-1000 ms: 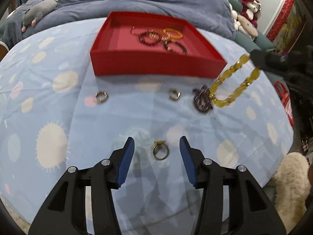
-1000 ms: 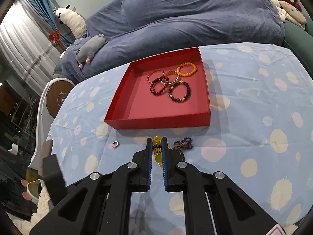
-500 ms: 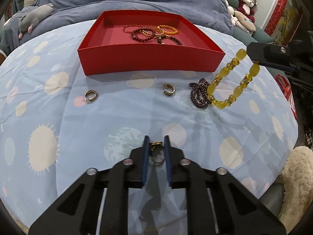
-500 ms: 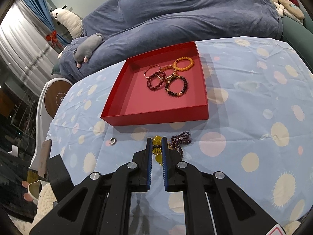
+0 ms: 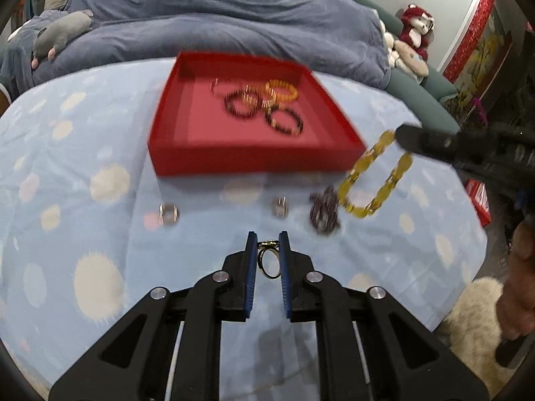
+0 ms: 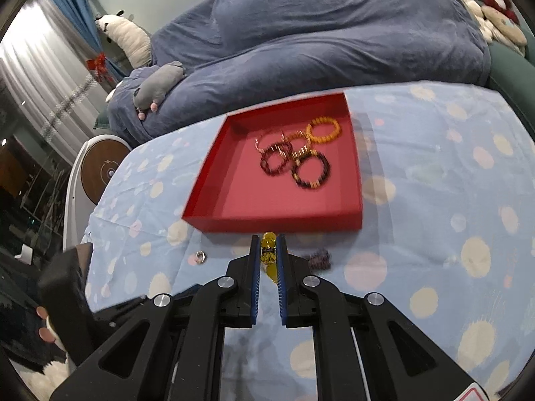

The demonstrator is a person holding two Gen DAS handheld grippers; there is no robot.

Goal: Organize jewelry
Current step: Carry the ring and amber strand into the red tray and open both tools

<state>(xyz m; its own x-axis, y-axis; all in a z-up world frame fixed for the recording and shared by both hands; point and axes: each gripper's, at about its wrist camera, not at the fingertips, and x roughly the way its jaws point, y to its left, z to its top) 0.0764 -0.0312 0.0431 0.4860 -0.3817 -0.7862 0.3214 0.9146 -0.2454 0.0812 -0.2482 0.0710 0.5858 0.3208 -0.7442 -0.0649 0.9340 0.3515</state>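
My left gripper [image 5: 268,239] is shut on a gold ring [image 5: 268,260] and holds it above the blue spotted cloth [image 5: 100,234]. My right gripper [image 6: 268,242] is shut on a yellow bead bracelet [image 6: 268,250]; in the left wrist view the bracelet [image 5: 374,173] hangs from it in the air near the right front corner of the red tray [image 5: 247,160]. The tray [image 6: 277,224] holds several bead bracelets [image 6: 311,170]. A dark purple bracelet [image 5: 323,210] and two small earrings [image 5: 280,206] [image 5: 169,214] lie on the cloth before the tray.
A blue-grey duvet [image 5: 217,23] with a grey plush toy [image 5: 57,35] lies behind the table. Plush toys [image 5: 413,36] sit on a sofa at the right. A person's hand [image 5: 521,277] is at the right edge. A white disc-shaped appliance [image 6: 97,173] stands left of the table.
My left gripper closed on the gold ring and lifted it off the cloth. My right gripper carried the yellow bracelet up and closer to the tray.
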